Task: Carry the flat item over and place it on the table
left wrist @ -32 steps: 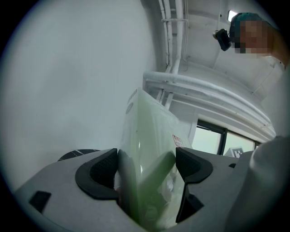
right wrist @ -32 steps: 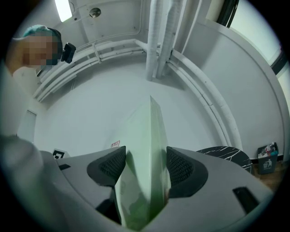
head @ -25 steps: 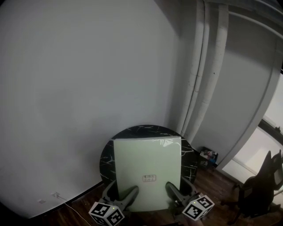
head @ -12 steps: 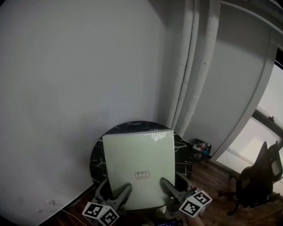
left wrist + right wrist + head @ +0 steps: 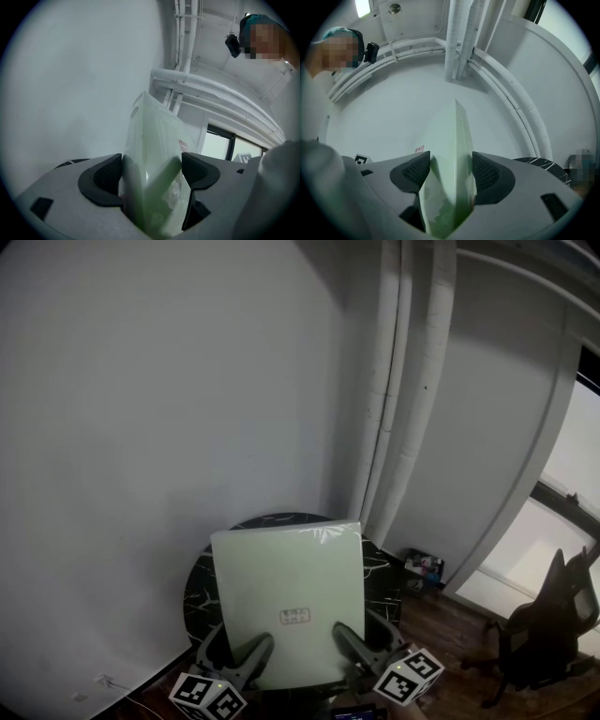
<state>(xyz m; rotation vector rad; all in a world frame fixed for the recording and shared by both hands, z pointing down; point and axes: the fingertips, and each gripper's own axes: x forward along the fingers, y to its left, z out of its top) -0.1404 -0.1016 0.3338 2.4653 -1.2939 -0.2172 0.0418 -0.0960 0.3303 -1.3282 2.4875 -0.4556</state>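
A flat pale green package (image 5: pixel 289 601) in clear wrap, with a small label on its face, is held up over a round black marble-pattern table (image 5: pixel 199 580). My left gripper (image 5: pixel 246 662) is shut on its lower left edge and my right gripper (image 5: pixel 352 645) is shut on its lower right edge. In the left gripper view the green package (image 5: pixel 157 154) stands edge-on between the jaws of the left gripper (image 5: pixel 152 168). The right gripper view shows the same package (image 5: pixel 450 159) squeezed in the right gripper (image 5: pixel 451 172). The package hides most of the tabletop.
A white wall rises behind the table, with white pipes (image 5: pixel 394 381) running up the corner. A black office chair (image 5: pixel 548 629) stands on the wooden floor at the right. A small box of items (image 5: pixel 424 568) lies on the floor near the pipes. A cable (image 5: pixel 108 681) lies by the wall at the left.
The package and both grippers have drifted left and down in the head view; more of the wall and pipes shows above. Both grips are unchanged.
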